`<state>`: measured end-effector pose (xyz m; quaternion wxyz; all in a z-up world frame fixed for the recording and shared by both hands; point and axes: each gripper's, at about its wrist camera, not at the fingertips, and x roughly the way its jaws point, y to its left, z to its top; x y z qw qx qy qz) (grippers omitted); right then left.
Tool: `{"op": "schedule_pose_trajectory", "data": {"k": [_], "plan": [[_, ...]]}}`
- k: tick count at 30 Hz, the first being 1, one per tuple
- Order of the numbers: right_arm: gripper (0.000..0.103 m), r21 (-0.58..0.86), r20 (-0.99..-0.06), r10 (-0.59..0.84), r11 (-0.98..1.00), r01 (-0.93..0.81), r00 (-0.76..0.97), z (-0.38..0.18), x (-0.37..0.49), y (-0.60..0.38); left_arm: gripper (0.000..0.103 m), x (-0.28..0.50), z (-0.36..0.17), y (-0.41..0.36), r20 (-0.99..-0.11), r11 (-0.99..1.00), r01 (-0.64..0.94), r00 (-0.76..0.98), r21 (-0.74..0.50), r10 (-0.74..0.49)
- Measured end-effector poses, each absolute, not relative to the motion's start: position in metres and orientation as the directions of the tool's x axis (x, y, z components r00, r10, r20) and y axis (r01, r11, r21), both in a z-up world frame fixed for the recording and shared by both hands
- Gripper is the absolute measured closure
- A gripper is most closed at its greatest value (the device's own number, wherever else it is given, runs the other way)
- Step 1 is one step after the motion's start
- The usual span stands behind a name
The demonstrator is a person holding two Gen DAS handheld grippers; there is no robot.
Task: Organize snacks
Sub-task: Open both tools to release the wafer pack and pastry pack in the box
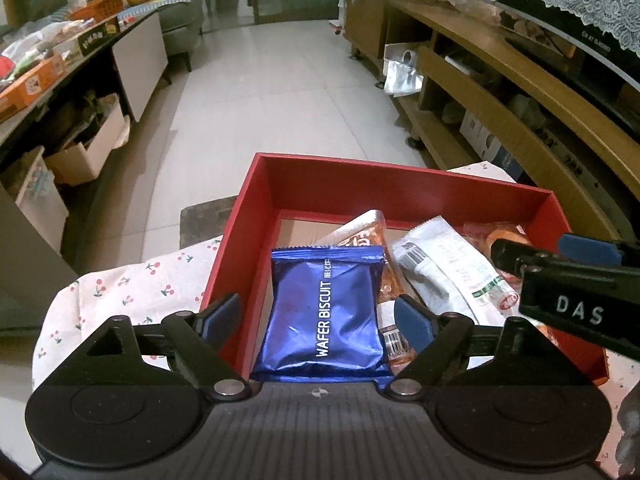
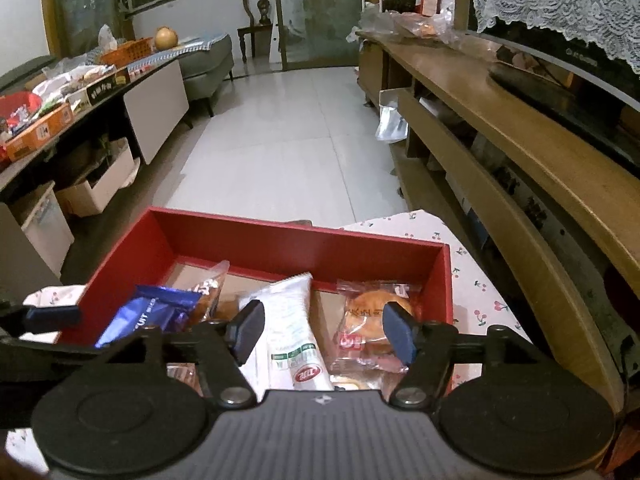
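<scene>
A red box point(image 1: 320, 162) point(image 2: 280, 224) sits on a cherry-print cloth and holds several snacks. A blue wafer biscuit packet point(image 1: 326, 308) point(image 2: 148, 314) lies at the box's left side. My left gripper point(image 1: 318, 322) stands open around it, with its pads clear of the foil. A long white packet point(image 1: 448, 268) point(image 2: 294, 332) and a clear packet with a round bun point(image 2: 372, 320) lie between the pads of my right gripper point(image 2: 324, 332). That gripper is open too and its pads touch neither. An orange packet point(image 1: 364, 232) leans behind the blue one.
The cherry-print cloth point(image 1: 120, 292) point(image 2: 476, 280) covers a small table. A wooden TV cabinet point(image 1: 500, 92) point(image 2: 500, 128) runs along the right. A low table point(image 1: 32, 80) on the left carries boxes and snacks. Tiled floor point(image 1: 280, 80) lies ahead.
</scene>
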<state>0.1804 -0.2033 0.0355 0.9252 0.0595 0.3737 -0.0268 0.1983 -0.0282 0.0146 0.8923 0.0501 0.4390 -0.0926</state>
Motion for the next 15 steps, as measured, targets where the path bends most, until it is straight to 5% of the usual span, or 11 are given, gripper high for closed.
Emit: {"op": "schedule_pose_trajectory", "data": {"k": [15], "plan": [[0.020,0.125,-0.649,0.025,0.989,0.074,0.760,0.066,0.140,-0.197,0.006,0.161,0.044,-0.027,-0.721,0.976,0.209,0.685,0.061,-0.102]]}}
